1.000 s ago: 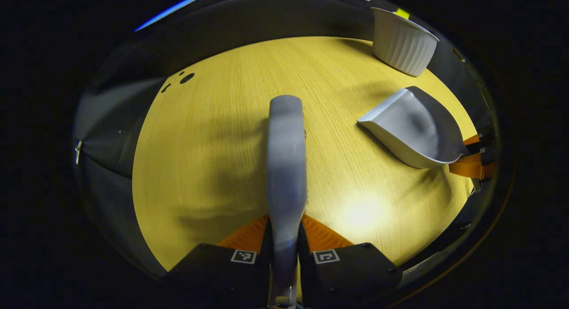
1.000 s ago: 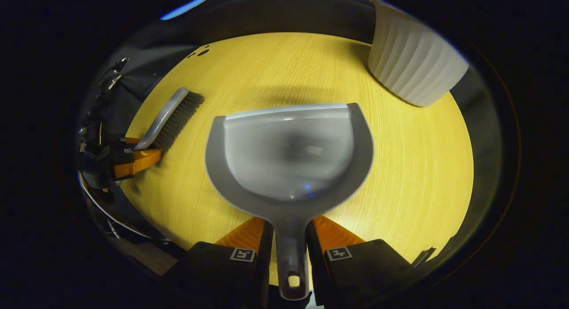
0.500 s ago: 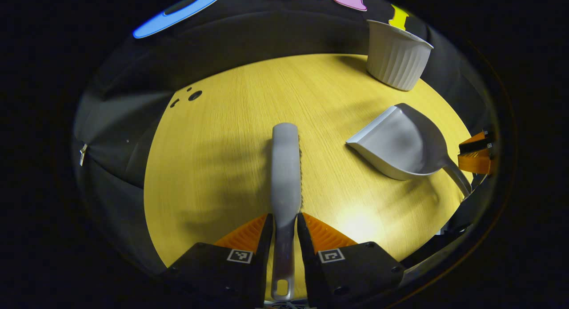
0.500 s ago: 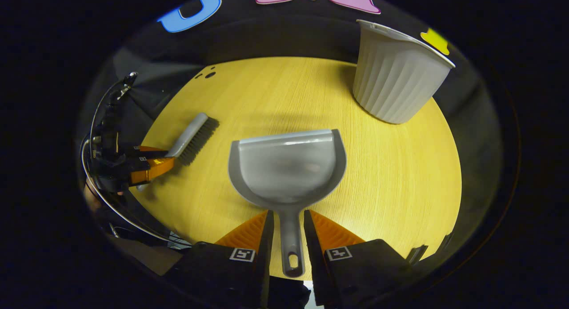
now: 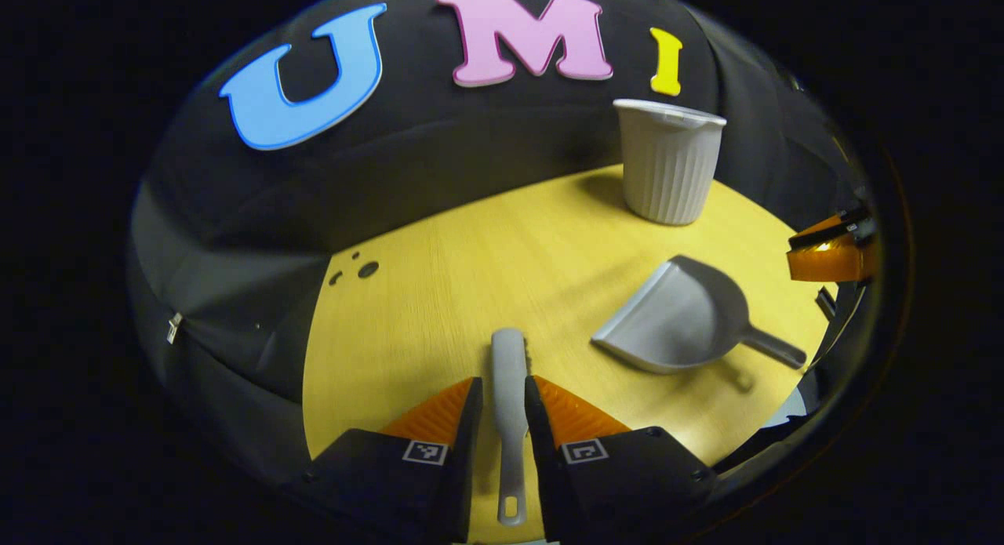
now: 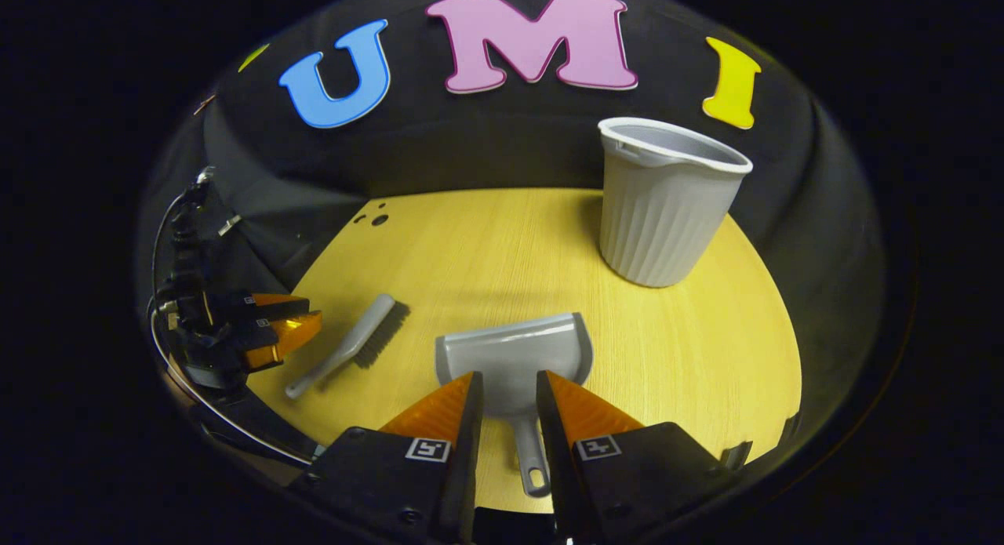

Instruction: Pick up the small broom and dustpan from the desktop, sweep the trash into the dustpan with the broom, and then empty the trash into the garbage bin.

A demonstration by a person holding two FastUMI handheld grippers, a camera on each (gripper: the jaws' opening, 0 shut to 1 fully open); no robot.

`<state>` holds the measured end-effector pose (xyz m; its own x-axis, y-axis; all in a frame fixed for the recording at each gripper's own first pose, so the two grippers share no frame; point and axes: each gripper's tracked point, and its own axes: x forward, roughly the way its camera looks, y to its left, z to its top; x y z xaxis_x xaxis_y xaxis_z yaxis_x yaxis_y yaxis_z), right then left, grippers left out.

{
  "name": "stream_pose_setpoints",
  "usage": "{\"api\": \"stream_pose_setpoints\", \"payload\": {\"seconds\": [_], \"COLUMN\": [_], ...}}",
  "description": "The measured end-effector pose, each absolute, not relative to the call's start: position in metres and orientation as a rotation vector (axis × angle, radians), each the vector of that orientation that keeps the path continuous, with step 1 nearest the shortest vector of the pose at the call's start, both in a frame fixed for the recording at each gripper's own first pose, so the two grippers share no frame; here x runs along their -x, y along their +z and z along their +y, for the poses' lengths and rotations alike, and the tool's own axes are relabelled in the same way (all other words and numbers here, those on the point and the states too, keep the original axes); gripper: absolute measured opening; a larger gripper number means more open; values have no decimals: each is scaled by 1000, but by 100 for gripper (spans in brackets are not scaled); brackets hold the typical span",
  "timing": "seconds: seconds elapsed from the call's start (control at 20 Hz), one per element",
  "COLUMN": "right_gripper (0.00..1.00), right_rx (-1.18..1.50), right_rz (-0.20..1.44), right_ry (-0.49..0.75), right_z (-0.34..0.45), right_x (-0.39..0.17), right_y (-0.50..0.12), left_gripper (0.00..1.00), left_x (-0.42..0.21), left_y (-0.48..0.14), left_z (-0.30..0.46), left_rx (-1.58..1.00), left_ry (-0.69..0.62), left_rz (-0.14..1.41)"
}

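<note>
Both tools lay released on the yellow wood-grain worktop (image 6: pixel 706 357): the left gripper (image 5: pixel 502 400) and right gripper (image 6: pixel 506 396) had jaws parted and empty, straddling the grey plastic broom (image 5: pixel 510 380) and grey plastic dustpan (image 6: pixel 514 361).

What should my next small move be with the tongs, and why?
Probably draw both back, clear of the table. The broom and dustpan lie flat on it; the left tongs and right tongs are open, apart from the handles. The pan looks empty and I see no loose trash, so sweeping seems done.
</note>
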<state>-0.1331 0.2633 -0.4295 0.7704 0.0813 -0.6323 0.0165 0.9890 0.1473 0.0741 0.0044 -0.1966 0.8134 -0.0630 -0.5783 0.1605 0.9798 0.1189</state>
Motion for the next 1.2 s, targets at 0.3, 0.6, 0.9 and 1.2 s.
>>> {"api": "stream_pose_setpoints", "payload": {"seconds": [0.3, 0.6, 0.9, 1.2], "right_gripper": [43, 42, 39, 37], "right_rx": [-75, 29, 16, 0], "right_rz": [457, 317, 344, 351], "right_ry": [7, 2, 5, -5], "right_z": [253, 262, 269, 270], "right_x": [124, 124, 120, 121], "right_y": [-345, -295, -311, -314], "left_gripper": [41, 43, 44, 44], "left_x": [-84, -80, -74, -71], "left_y": [-104, -52, -60, -63], "left_z": [-19, -32, -27, -17], "left_rx": [-64, 22, 23, 12], "left_ry": [-155, -211, -204, -196], "left_rz": [374, 255, 271, 290]}}
